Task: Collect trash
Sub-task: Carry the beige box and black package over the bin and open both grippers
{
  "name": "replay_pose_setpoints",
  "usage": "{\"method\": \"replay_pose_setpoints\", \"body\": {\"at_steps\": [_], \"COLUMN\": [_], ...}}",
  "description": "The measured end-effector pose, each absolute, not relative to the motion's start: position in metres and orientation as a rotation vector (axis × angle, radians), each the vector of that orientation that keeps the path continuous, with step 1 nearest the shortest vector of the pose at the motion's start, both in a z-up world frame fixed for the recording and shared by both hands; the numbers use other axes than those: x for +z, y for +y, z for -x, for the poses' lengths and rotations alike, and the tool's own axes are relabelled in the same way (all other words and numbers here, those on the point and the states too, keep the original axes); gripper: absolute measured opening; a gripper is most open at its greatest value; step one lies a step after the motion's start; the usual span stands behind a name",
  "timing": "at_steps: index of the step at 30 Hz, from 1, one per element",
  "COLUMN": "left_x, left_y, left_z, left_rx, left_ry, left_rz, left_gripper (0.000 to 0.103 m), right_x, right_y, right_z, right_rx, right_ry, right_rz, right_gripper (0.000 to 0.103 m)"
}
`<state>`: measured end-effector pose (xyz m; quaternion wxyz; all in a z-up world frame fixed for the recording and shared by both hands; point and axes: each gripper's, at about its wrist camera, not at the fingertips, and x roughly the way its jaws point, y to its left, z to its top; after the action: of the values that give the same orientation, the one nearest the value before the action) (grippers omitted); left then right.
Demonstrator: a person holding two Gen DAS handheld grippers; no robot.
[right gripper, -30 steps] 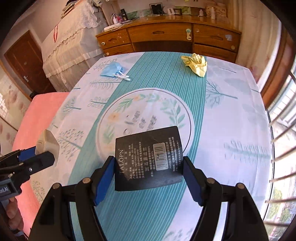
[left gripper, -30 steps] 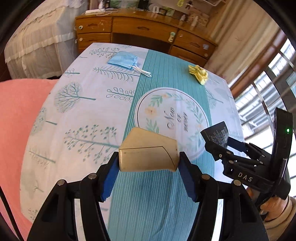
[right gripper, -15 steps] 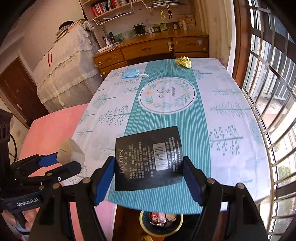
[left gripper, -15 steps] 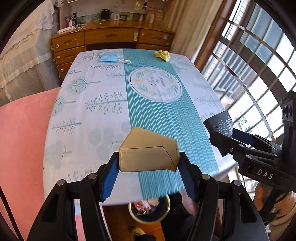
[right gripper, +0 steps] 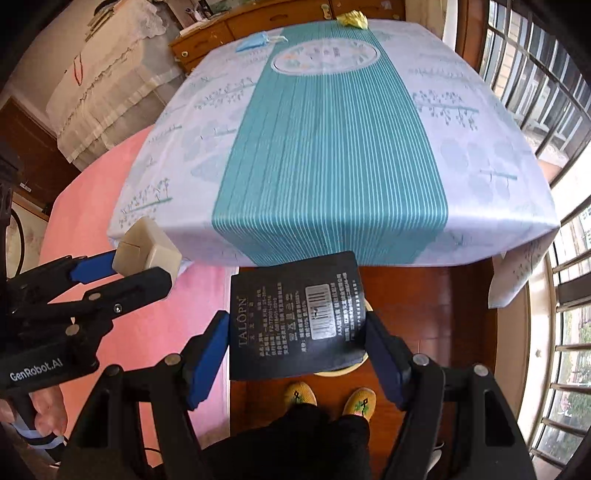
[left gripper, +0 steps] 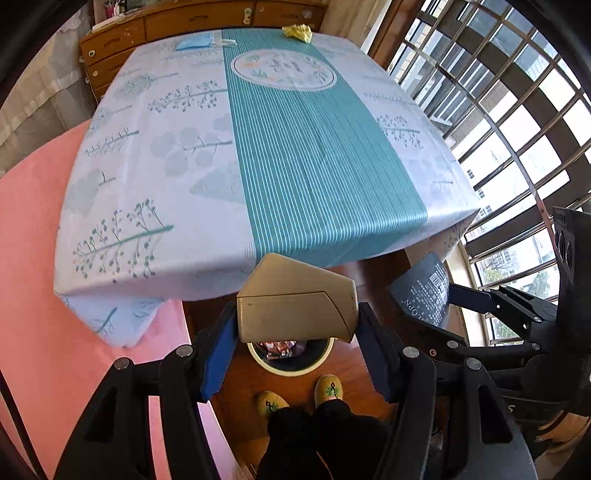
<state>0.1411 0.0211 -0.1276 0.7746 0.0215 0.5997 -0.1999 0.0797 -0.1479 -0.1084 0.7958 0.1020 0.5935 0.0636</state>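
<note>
My left gripper (left gripper: 297,343) is shut on a gold cardboard box (left gripper: 295,302) and holds it above a round cream waste bin (left gripper: 291,356) on the floor with wrappers inside. My right gripper (right gripper: 295,339) is shut on a black TALOPN packet (right gripper: 295,317), which hides most of the bin (right gripper: 343,369) below it. The packet also shows in the left wrist view (left gripper: 424,288), and the box in the right wrist view (right gripper: 146,247). A blue face mask (left gripper: 195,43) and a yellow crumpled wrapper (left gripper: 297,31) lie at the table's far end.
The table (left gripper: 166,166) has a teal and white cloth whose near edge is just ahead of both grippers. A pink bed (left gripper: 29,277) is on the left, a barred window (left gripper: 517,110) on the right, a wooden dresser (left gripper: 184,22) behind. My slippered feet (left gripper: 328,386) stand by the bin.
Both grippers have pulled back from over the table and tilted down past its near edge, each still holding its item. The bin and my feet have come into view below.
</note>
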Motion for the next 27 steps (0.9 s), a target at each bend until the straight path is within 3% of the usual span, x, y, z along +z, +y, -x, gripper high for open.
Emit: {"method": "replay_pose_setpoints", "body": {"at_steps": [6, 19, 27], "left_x": [-0.192, -0.388, -0.455], "left_y": [0.0, -0.028, -0.023], "left_z": [-0.117, -0.101, -0.11], "left_rx": [-0.408, -0.249, -0.219], "left_ry": [1.399, 1.501, 1.508], "left_rz": [-0.05, -0.073, -0.077], "left_gripper": [0.061, 0.061, 0.061], "right_x": [-0.186, -0.4, -0.469], "right_y": [-0.168, -0.187, -0.181], "right_z": [-0.065, -0.061, -0.072], "right_rx": [0.089, 0.065, 0.07], "right_ry": [1.367, 1.494, 1.512], "right_rz": [-0.278, -0.34, -0.376], "right_gripper": [0.072, 0.073, 0.074]}}
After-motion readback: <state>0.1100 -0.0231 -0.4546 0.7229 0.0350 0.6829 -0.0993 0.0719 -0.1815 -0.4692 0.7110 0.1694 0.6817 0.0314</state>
